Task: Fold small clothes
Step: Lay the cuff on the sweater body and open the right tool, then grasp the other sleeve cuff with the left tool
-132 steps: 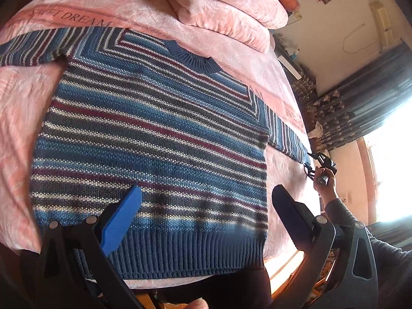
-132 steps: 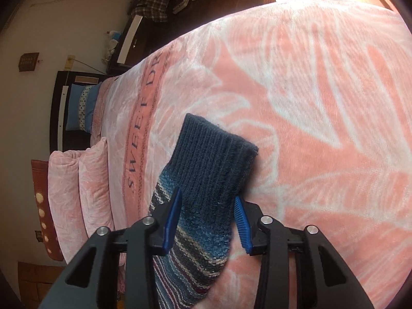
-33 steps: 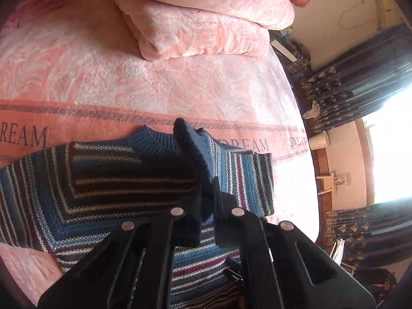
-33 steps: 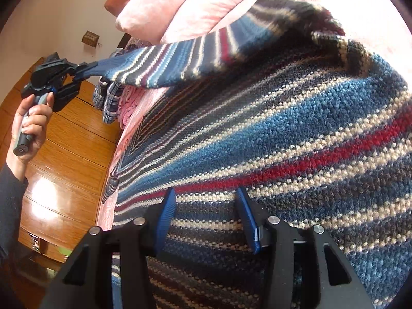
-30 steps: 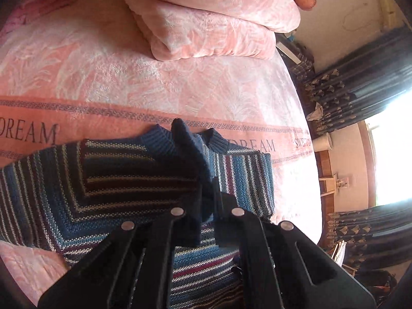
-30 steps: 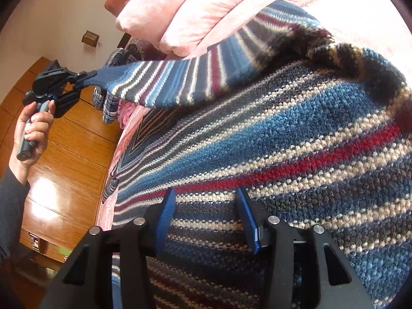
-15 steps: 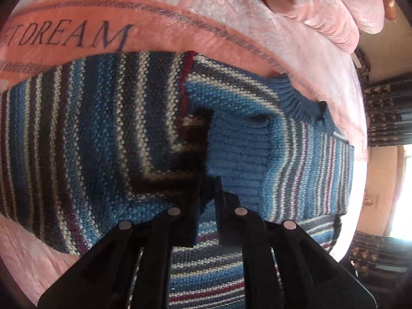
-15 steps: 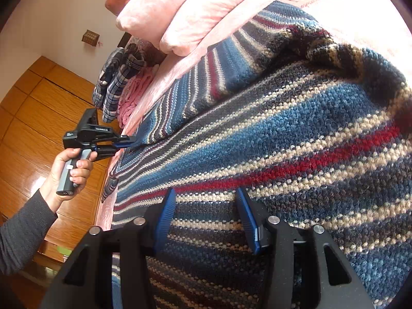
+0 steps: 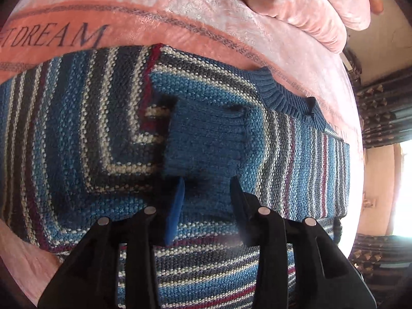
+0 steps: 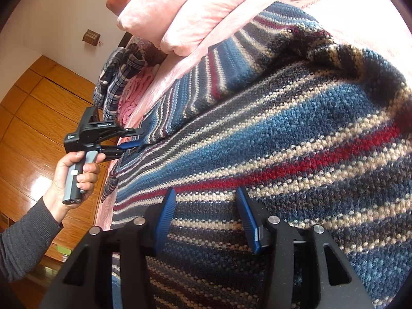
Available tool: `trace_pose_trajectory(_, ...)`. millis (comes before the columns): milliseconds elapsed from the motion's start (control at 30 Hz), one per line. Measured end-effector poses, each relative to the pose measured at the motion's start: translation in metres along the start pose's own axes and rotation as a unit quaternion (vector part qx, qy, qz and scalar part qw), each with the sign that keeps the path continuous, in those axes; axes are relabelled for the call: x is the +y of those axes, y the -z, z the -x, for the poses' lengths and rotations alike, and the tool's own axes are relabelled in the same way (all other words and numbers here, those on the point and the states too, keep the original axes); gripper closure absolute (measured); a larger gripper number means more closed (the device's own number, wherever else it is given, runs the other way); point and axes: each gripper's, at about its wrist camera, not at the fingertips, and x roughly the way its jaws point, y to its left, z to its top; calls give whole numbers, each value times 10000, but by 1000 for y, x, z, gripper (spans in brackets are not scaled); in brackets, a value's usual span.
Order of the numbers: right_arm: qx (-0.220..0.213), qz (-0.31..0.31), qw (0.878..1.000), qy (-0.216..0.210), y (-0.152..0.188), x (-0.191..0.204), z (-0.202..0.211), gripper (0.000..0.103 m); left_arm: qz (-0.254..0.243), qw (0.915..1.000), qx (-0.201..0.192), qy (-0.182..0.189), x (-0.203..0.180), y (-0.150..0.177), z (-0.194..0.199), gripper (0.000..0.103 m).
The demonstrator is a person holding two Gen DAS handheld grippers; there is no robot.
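A blue, white and red striped knit sweater (image 9: 77, 134) lies flat on the pink bedspread (image 9: 180, 20). One sleeve is folded across its chest, and its plain blue cuff (image 9: 206, 139) lies flat below the ribbed collar (image 9: 283, 95). My left gripper (image 9: 207, 193) is open just behind that cuff, with nothing held. It also shows in the right wrist view, where the left gripper (image 10: 136, 137) is held by a hand (image 10: 74, 172) at the sweater's far side. My right gripper (image 10: 206, 203) is open, low over the striped sweater body (image 10: 296, 139), its fingers astride the knit.
Folded pink pillows (image 9: 296, 7) lie beyond the collar. A plaid garment (image 10: 118, 77) and a pink cloth (image 10: 134, 95) sit at the bed's far end, with a wooden wardrobe (image 10: 31, 118) behind. Dark curtains (image 9: 381, 108) and a bright window stand to the right.
The left gripper carried the sleeve over the chest, lowered it flat, then opened and let go of the cuff. The right gripper has stayed in place on the sweater.
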Motion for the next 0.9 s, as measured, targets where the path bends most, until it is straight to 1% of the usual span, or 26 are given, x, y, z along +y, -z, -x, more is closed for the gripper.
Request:
trace_pose_trajectory(33, -7, 19, 10000, 6, 1, 0, 0, 53, 10, 10000, -36, -23, 6, 2, 7, 66)
trace_pose_trajectory(67, -15, 50, 10000, 7, 2, 1, 0, 52, 51, 9999, -86, -110, 14, 4, 17, 58)
trace_pose_trajectory(100, -17, 102, 9999, -12, 3, 2, 0, 47, 124, 9996, -194, -139, 24, 7, 30, 49)
trace_pose_trajectory(133, -14, 184, 9998, -25, 3, 5, -1, 44, 221, 9991, -348, -60, 37, 11, 45, 45)
trace_pose_trajectory(167, -5, 298, 9996, -4, 5, 8, -2, 39, 357, 9980, -513, 22, 51, 15, 63, 39)
trace_pose_trajectory(200, 8, 427, 9991, 8, 6, 12, -4, 31, 532, 9961, -698, 98, 69, 20, 82, 33)
trace_pose_trajectory(233, 34, 561, 9984, 1, 6, 17, -5, 27, 722, 9932, -897, 181, 87, 28, 103, 29)
trace_pose_trajectory(267, 59, 678, 9977, 47, 7, 20, -7, 22, 934, 9892, -1110, 232, 109, 36, 125, 21)
trace_pose_trajectory(300, 67, 759, 9970, 106, 8, 23, -8, 21, 1137, 9845, -1314, 234, 132, 43, 145, 15)
trace_pose_trajectory(333, 73, 811, 9966, 148, 9, 24, -9, 20, 1351, 9789, -1522, 188, 158, 50, 164, 13)
trace_pose_trajectory(400, 79, 837, 9963, 162, 10, 25, -9, 19, 1822, 9659, -1840, -18, 210, 65, 200, 13)
trace_pose_trajectory(467, 80, 836, 9963, 159, 10, 25, -10, 19, 2383, 9480, -2104, -145, 269, 81, 230, 13)
trace_pose_trajectory(567, 85, 890, 9957, 220, 11, 26, -10, 19, 3089, 9211, -2351, -286, 338, 97, 256, 13)
trace_pose_trajectory(600, 86, 916, 9954, 250, 12, 27, -10, 19, 3269, 9140, -2388, -268, 357, 100, 257, 13)
trace_pose_trajectory(633, 87, 934, 9952, 276, 12, 28, -10, 19, 3404, 9088, -2398, -251, 375, 101, 261, 13)
trace_pose_trajectory(667, 91, 946, 9950, 298, 12, 28, -10, 19, 3500, 9054, -2394, -217, 386, 100, 258, 13)
trace_pose_trajectory(800, 100, 1022, 9938, 414, 15, 31, -12, 19, 3682, 9010, -2289, -152, 415, 88, 235, 13)
trace_pose_trajectory(900, 110, 1097, 9926, 502, 16, 34, -14, 18, 3825, 8962, -2247, -88, 431, 82, 213, 13)
